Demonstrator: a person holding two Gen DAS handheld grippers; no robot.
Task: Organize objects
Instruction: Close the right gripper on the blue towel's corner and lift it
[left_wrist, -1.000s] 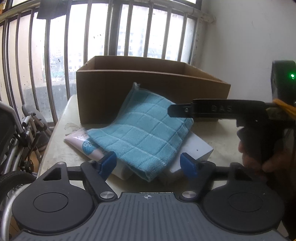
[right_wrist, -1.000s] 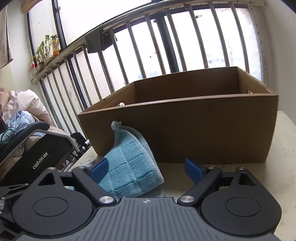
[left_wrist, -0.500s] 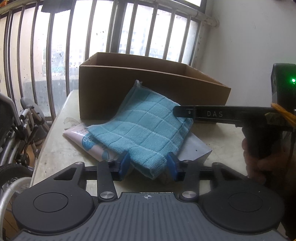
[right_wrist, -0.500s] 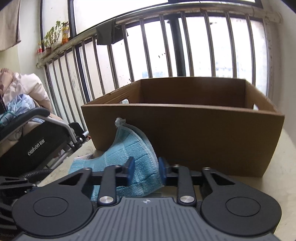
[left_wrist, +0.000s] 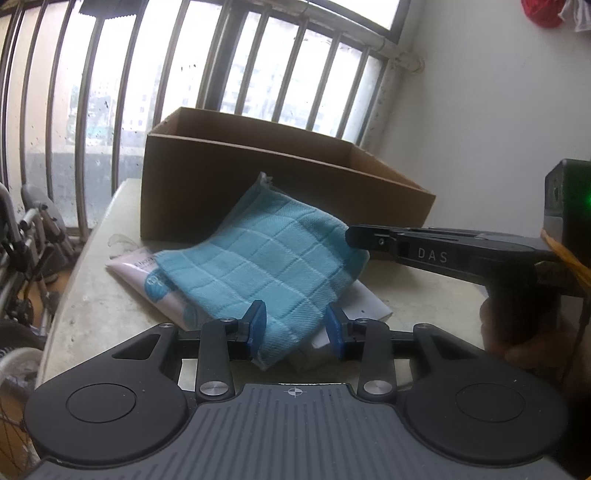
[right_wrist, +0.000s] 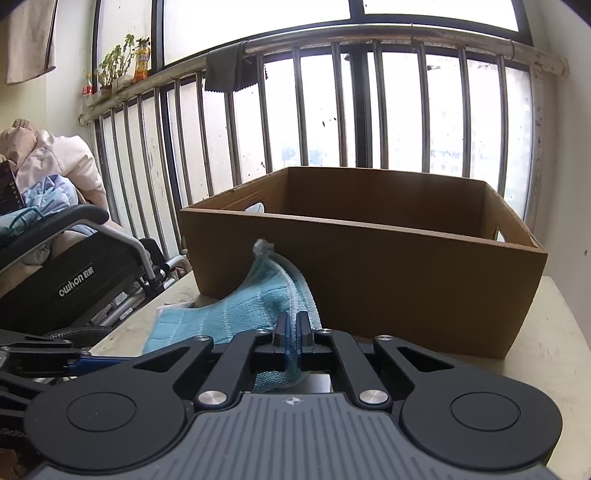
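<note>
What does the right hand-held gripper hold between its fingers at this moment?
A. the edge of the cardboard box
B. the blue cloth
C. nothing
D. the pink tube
B: in the right wrist view, the right hand-held gripper is shut on an edge of the blue cloth, in front of the cardboard box.

The open brown cardboard box (right_wrist: 369, 280) stands along the far edge of the pale stone table (left_wrist: 436, 295), walling off the barred window behind it; its top is open and unobstructed. Bare table lies to the box's right, toward the right edge (right_wrist: 554, 354). In front of the box, the light blue checked cloth (left_wrist: 266, 258) covers a pink tube (left_wrist: 144, 273) and a flat white box (left_wrist: 365, 306). A folded black wheelchair (right_wrist: 85, 280) crowds the left edge.
</note>
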